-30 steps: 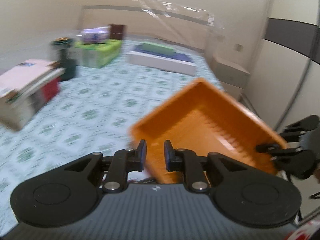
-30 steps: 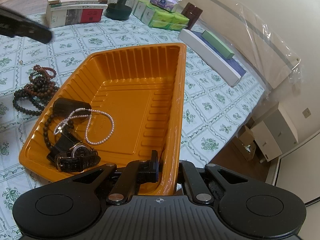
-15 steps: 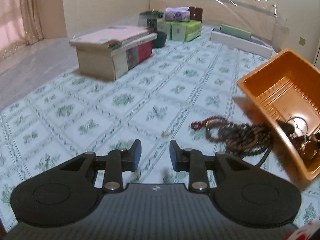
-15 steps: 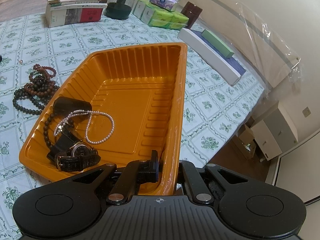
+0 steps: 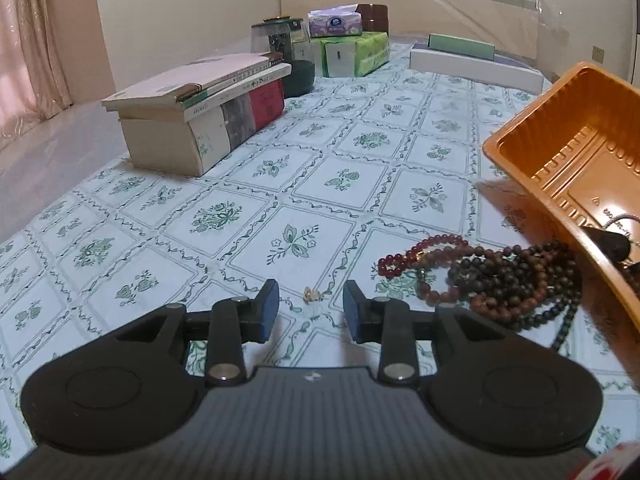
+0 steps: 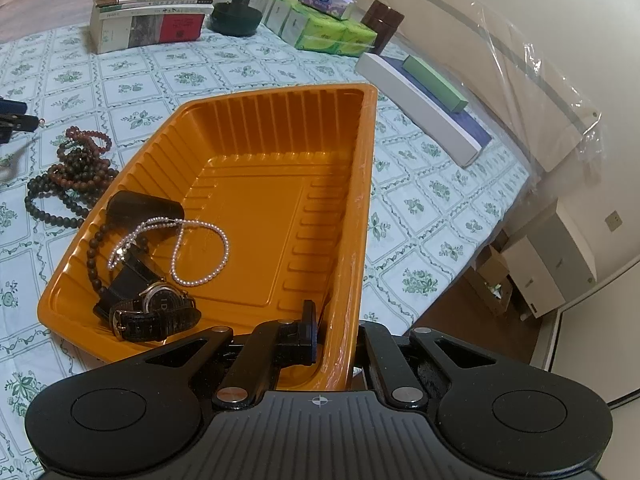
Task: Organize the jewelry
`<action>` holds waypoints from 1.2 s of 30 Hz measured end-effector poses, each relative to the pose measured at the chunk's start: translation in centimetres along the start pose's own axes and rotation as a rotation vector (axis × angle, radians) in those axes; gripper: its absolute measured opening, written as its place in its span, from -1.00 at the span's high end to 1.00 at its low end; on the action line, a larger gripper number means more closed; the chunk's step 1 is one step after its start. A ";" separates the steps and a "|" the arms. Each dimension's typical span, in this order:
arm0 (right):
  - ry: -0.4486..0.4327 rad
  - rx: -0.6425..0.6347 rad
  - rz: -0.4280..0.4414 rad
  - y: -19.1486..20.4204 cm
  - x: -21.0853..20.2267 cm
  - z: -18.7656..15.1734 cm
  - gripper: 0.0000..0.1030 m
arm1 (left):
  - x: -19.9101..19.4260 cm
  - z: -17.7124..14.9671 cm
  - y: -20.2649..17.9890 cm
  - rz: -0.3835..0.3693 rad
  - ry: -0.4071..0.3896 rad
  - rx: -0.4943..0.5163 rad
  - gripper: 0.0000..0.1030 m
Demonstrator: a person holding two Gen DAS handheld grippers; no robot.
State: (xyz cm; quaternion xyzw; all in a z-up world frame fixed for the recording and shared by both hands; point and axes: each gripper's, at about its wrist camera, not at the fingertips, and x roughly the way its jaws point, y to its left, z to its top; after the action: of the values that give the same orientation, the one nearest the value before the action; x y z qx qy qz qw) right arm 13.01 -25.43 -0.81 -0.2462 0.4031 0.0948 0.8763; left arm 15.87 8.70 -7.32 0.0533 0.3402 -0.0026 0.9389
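The left gripper has come down toward the patterned bedsheet, its jaws just opened to a narrow gap, empty, around one small gold piece; a pickup seems next. Right of it lie several bead strings, count unclear. The right gripper stays clamped on the orange plastic tray rim; inside: one pearl string, one black-strapped watch.

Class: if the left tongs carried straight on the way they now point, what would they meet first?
Probably the small gold trinket lying on the patterned cloth, framed between the open left tongs; depth is uncertain.
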 end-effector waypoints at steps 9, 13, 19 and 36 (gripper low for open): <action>0.001 0.000 -0.001 0.0 0.0 0.0 0.92 | 2.0 -0.3 0.0 0.005 0.007 -0.018 0.40; 0.003 0.002 -0.003 0.0 0.2 0.0 0.92 | 2.2 -0.3 0.0 0.004 0.008 -0.019 0.46; 0.003 0.002 -0.003 -0.1 0.2 0.0 0.92 | 1.4 -0.3 -0.1 0.014 -0.002 -0.013 0.73; 0.002 0.003 -0.002 -0.2 0.2 0.0 0.92 | -5.2 1.1 -6.2 -0.165 -0.103 0.033 0.73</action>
State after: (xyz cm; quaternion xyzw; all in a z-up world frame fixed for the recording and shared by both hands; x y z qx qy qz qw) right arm 13.20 -25.58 -0.92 -0.2452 0.4041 0.0931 0.8763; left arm 12.31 2.30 -3.82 0.0404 0.2948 -0.0882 0.9506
